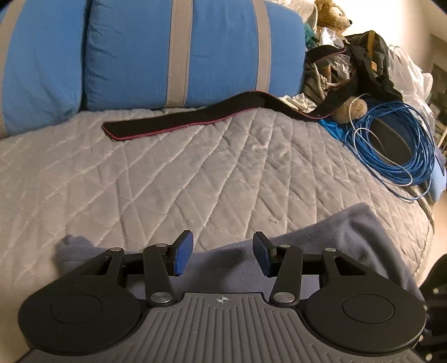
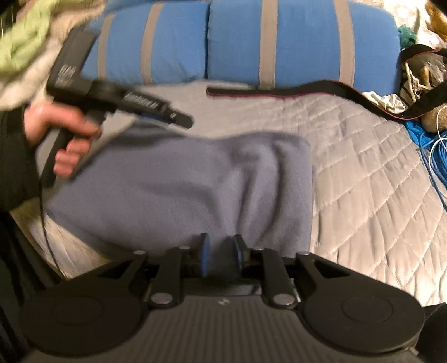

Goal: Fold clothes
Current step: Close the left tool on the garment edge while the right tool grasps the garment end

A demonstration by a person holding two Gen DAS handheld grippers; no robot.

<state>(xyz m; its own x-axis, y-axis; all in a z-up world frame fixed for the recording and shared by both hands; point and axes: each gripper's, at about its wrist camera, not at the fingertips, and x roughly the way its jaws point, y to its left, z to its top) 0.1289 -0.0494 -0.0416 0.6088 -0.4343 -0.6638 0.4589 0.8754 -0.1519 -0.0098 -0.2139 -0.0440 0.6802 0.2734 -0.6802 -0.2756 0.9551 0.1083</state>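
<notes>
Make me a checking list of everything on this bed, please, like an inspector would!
Surface: grey quilted bedspread, a little wrinkled.
Job's things: blue-grey cloth lying on the quilt, rumpled in the middle.
Clutter: black strap with red edging near the pillows; teddy bear, dark bag and plastic bags piled at the far right.
Grippers: left gripper open above the cloth's edge; right gripper partly open with cloth showing between its fingers, grip not clear.
Cables: coiled blue cable at the bed's right edge.
Surroundings: blue pillows with grey stripes along the back.
</notes>
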